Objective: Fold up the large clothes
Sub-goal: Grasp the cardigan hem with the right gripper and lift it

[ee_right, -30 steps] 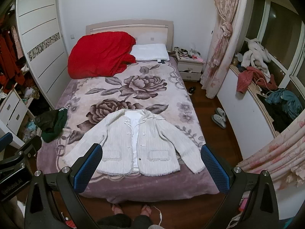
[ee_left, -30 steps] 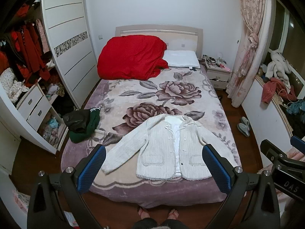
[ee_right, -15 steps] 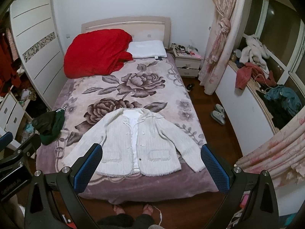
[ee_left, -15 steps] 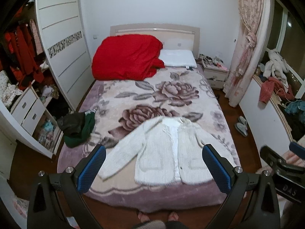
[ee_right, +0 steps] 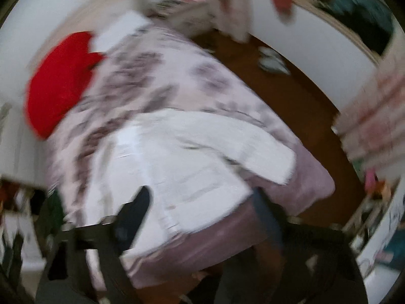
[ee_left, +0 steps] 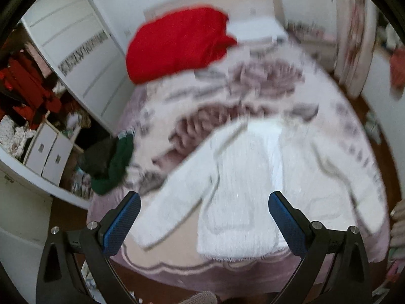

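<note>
A white knitted jacket (ee_left: 243, 177) lies spread flat, front up, on the floral bedspread (ee_left: 253, 83) near the foot of the bed; it also shows in the right wrist view (ee_right: 182, 157), with its right sleeve toward the bed's corner. My left gripper (ee_left: 203, 215) is open and empty, above the jacket's left sleeve and lower hem. My right gripper (ee_right: 202, 215) is open and empty, above the jacket's lower right hem. Both views are blurred by motion.
A red quilt (ee_left: 177, 45) and white pillow (ee_left: 253, 29) lie at the bed's head. Dark green and black clothes (ee_left: 108, 162) sit on the bed's left edge. White wardrobe drawers (ee_left: 48, 149) stand at left. Brown floor with slippers (ee_right: 272, 60) lies right of the bed.
Both grippers have dropped quickly toward the jacket, which now looks much larger. The right view has tilted and swung left. Both stay open.
</note>
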